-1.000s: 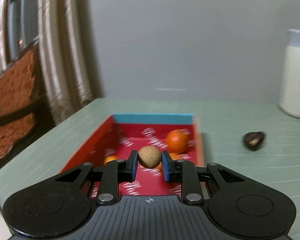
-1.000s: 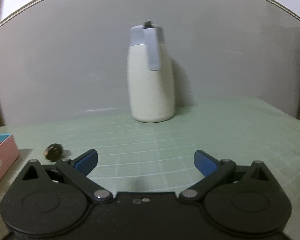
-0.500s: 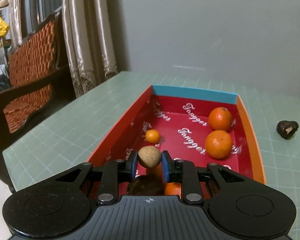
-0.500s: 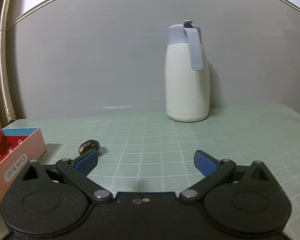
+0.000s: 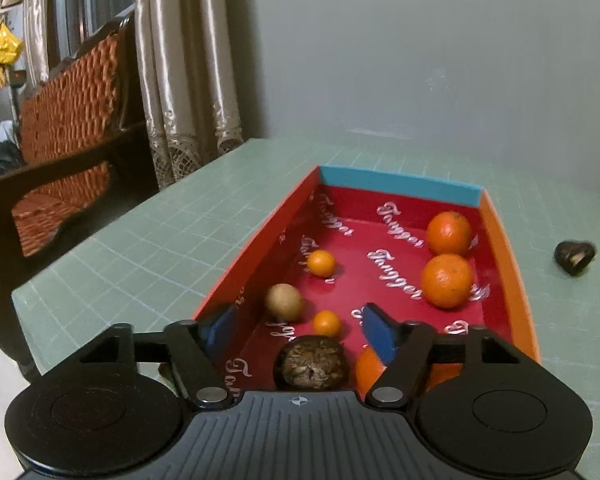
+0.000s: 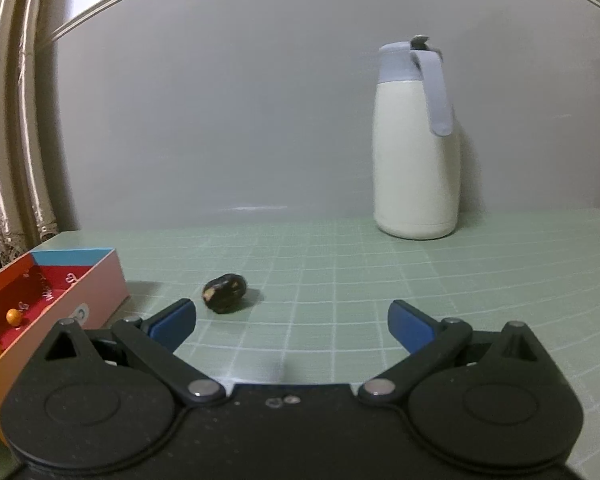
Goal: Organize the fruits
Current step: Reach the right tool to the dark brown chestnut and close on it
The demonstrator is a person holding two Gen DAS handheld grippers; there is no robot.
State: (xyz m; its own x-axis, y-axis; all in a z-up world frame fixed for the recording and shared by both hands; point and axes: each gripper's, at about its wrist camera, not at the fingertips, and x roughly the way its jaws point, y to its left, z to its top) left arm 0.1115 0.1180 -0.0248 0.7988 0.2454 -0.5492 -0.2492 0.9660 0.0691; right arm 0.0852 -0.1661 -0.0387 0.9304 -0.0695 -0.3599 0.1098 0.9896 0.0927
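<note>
The left tongs (image 5: 300,330) are spreading, nothing between the pads; the tan fruit (image 5: 284,302) lies in the red box (image 5: 508,264) by its left wall, near two kumquats (image 5: 321,263) and two oranges (image 5: 447,286). It could roll on (round, on smooth card), though the walls should stop it. The right tongs (image 6: 290,322) gape empty over the worktop (image 6: 380,280). Just ahead, left of centre, lies a dark fruit (image 6: 225,293), likely next; a careless sweep might knock it aside. Farther off stands a cream jug (image 6: 416,176), well clear.

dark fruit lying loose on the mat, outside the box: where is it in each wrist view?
Left wrist: dark fruit at far right edge, on the mat right of the box.
Right wrist: left of centre, on the mat, near the left fingertip.
Shared landmark: the box's blue end wall.
</note>
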